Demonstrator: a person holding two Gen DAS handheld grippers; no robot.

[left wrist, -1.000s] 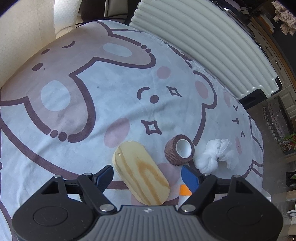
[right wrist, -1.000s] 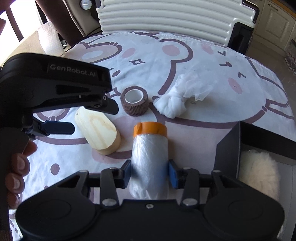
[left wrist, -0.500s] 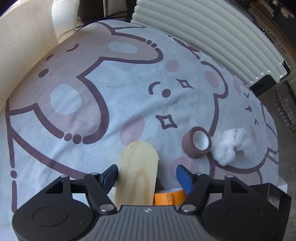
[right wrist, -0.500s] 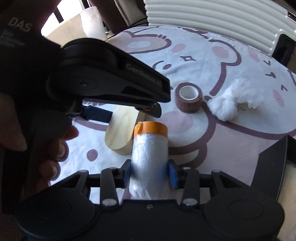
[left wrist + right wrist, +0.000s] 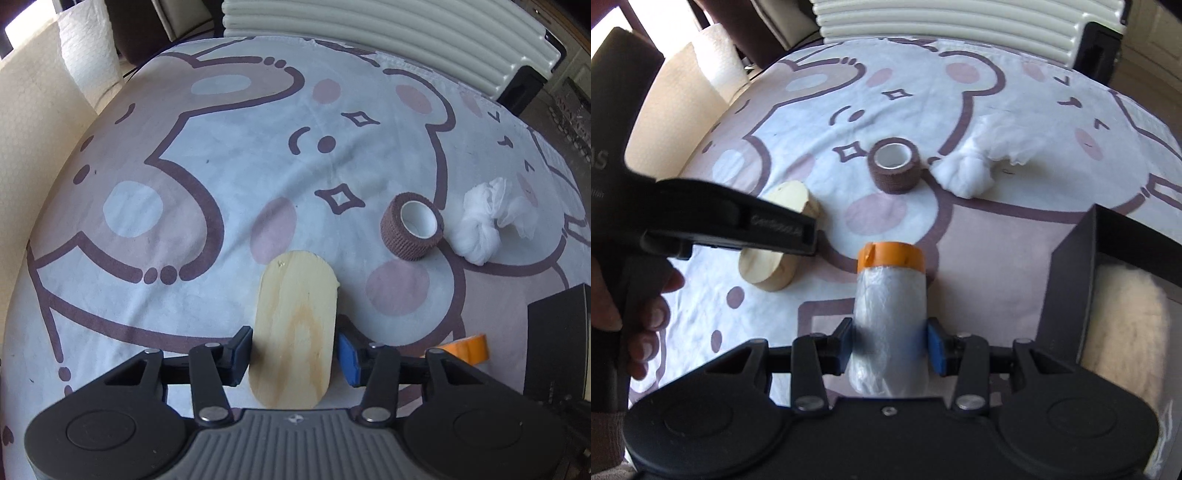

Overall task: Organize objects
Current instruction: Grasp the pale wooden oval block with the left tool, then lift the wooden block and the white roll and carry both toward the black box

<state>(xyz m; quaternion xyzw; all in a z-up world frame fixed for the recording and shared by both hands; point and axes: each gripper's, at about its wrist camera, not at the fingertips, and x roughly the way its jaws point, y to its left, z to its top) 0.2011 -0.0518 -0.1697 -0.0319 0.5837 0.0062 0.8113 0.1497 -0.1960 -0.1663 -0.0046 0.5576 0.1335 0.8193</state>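
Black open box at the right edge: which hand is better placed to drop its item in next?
Right. Its tongs grip the orange-capped plastic-wrapped roll right beside the black open box. The left tongs are closing around the oval wooden block, farther away.

Left wrist view. The left tool (image 5: 295,356) straddles a rounded wooden block (image 5: 295,328), its jaws closing, with the pads at the block's long sides; full contact on the right appears likely but is not certain. The block lies on a cartoon-printed cloth (image 5: 229,155) covering the worktop. Beyond it, to the right, a brown bandage roll (image 5: 412,230) lies just beside a crumpled white tissue (image 5: 484,229). An orange-capped roll (image 5: 467,349) and a black box (image 5: 557,339) occupy the lower right edge.
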